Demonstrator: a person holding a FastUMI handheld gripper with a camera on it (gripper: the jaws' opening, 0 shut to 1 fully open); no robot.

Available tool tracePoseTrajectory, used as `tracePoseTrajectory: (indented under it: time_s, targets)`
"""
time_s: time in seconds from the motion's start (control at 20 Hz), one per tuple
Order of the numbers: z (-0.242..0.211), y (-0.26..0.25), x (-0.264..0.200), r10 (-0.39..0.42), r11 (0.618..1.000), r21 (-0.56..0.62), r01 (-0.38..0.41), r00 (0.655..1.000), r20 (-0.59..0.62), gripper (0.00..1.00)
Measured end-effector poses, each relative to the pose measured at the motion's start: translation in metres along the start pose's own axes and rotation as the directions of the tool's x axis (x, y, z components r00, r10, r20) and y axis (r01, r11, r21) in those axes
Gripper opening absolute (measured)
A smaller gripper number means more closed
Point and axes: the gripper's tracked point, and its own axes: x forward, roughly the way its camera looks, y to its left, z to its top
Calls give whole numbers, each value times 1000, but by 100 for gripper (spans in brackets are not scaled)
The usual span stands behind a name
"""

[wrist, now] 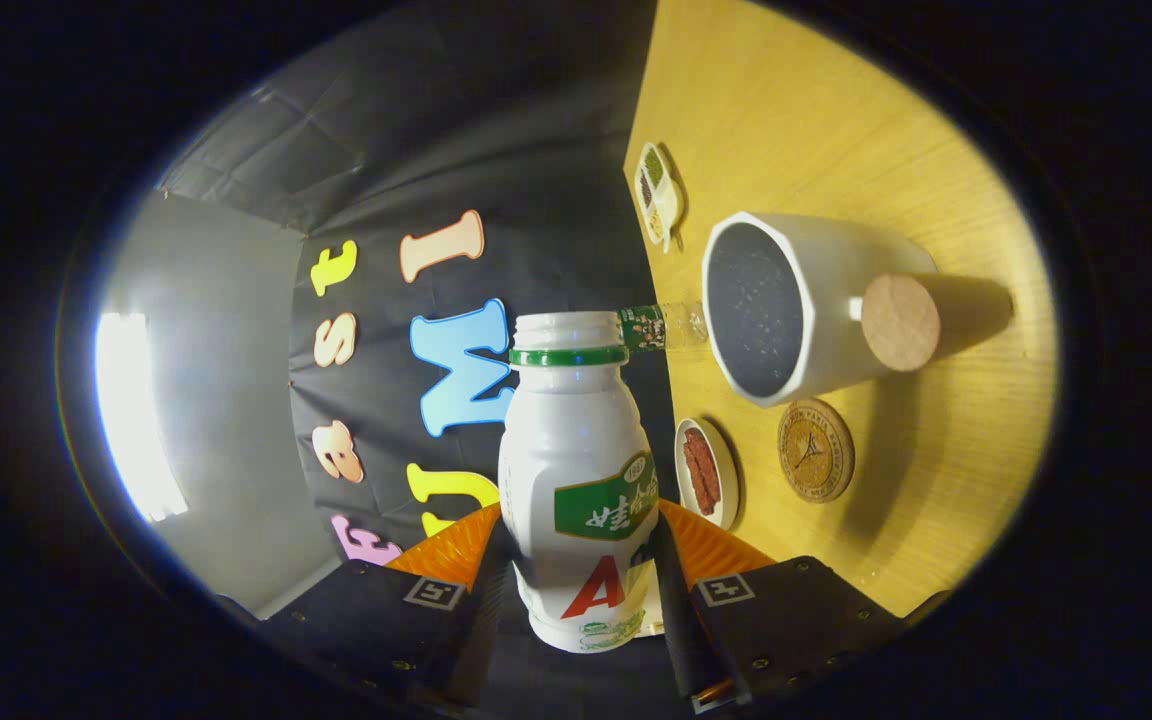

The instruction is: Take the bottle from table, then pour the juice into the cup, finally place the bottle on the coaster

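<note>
Tabletop (836,120) rolled sideways, white cup (786,310) beyond; small white plastic bottle (576,480), uncapped, likely light, slick and squeezable, sits pinched at mid-body between the jaws of the gripper (581,560), mouth nearing the cup.

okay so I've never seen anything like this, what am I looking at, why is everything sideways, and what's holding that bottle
A person holds hand-held tongs with a camera riding on them, looking forward along the two fingers. The fingers press on either side of a white bottle, open at the top. The tongs are rolled over for pouring, so the wooden table looks sideways. Beyond the bottle's mouth stands a white cup with a round cork handle. Near it lie a round coaster, a small dish of reddish food and another small dish.
</note>
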Motion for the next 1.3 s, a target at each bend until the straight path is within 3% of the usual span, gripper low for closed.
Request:
tracePoseTrajectory:
  time_s: [0.2,0.45,0.65,0.85,1.0,1.3]
  targets:
    - [2,-13,3,-67,956,-287,63,998,-3,69]
    - [0,-28,7,-125,812,-576,99,992,-5,69]
    - [-1,-30,14,-162,637,-761,127,986,29,69]
    - [0,-21,26,-149,436,-890,133,986,75,69]
    - [5,-17,36,-137,299,-940,166,982,130,69]
    - [6,-23,62,-127,72,-978,195,974,185,69]
